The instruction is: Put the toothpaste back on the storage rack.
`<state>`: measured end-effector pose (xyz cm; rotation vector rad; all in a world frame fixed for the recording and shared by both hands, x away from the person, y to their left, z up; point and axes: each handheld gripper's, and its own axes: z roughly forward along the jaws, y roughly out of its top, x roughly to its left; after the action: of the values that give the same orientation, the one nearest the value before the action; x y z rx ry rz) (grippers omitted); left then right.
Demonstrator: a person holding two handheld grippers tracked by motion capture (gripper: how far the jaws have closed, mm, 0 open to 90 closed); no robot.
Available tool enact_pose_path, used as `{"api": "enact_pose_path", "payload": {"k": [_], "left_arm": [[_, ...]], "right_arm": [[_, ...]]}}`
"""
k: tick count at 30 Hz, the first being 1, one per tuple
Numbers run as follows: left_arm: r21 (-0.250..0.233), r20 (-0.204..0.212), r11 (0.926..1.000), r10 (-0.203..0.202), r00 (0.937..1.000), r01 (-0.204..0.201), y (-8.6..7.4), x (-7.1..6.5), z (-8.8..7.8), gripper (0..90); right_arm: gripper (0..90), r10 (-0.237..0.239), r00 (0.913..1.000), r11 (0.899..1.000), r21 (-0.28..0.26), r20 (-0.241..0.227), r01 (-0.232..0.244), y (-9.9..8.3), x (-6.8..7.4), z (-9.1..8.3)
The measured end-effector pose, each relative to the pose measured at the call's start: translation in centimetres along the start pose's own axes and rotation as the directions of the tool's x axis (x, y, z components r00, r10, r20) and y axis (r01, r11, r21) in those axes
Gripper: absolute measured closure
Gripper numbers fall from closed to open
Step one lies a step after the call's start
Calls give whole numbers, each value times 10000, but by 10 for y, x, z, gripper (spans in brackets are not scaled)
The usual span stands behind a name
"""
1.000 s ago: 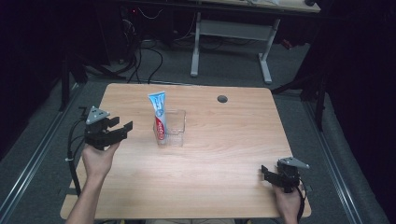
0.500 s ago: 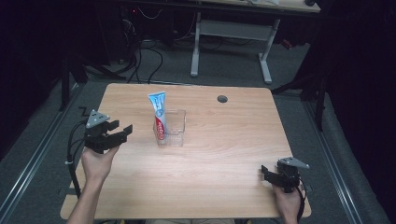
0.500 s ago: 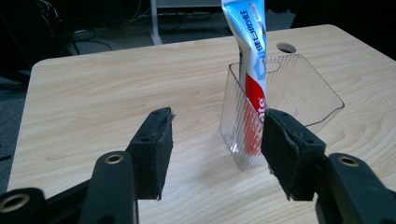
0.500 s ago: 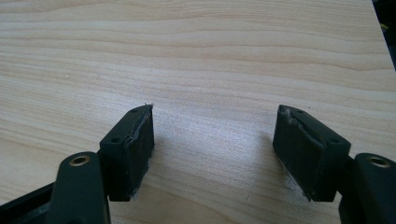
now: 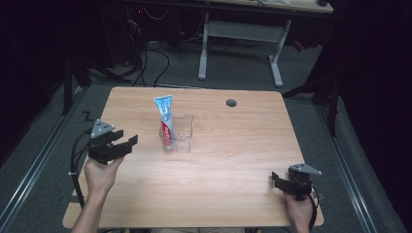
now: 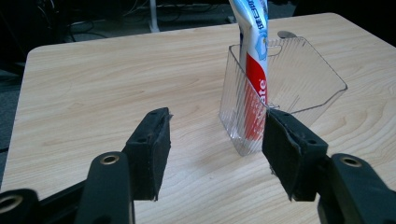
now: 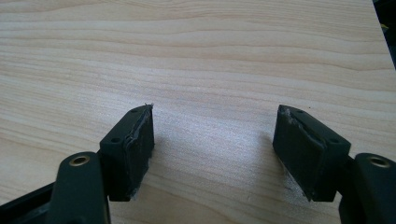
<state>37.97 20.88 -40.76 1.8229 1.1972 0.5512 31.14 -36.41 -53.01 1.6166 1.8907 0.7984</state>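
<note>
The toothpaste tube (image 5: 165, 121) stands almost upright, crimped end up, in a clear ribbed plastic holder (image 5: 182, 133) that sits on the worktop (image 5: 233, 165) left of its middle and somewhat toward the far edge. The tube leans against the holder's left wall, and its upper half rises above the rim. It looks light and soft-walled, with a glossy skin, so a hard squeeze would likely dent it or push paste toward the cap; the flat, stiffer stretch just under the crimp, above the rim, seems the best place to pinch. The holder looks thin, light and rigid, so it could well tip or slide if the tube is dragged sideways instead of lifted straight up.

The left tongs (image 5: 116, 145), held near the worktop's left edge, are spread apart and empty, pointing toward the holder; in the left gripper view the holder (image 6: 285, 93) and tube (image 6: 254, 65) stand just beyond the jaws. The right tongs (image 5: 286, 182) rest near the near right corner, also apart and empty, over bare wood
</note>
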Motion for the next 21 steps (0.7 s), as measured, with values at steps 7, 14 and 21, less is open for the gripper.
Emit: {"api": "enact_pose_path", "payload": {"k": [7,14,21], "left_arm": [[131,-39,9999,77,10000,-77,-4,-1,0,412],[213,-69,9998,50,10000,-49,-8,-1,2,406],[310,-124,9995,35,9999,-32,-13,-1,3,400]], "right_arm": [[294,-3,10000,10000,0,0,3,0,0,0],[294,-14,10000,10000,4,-8,14,0,0,0],[294,-6,10000,10000,3,-4,6,0,0,0]]}}
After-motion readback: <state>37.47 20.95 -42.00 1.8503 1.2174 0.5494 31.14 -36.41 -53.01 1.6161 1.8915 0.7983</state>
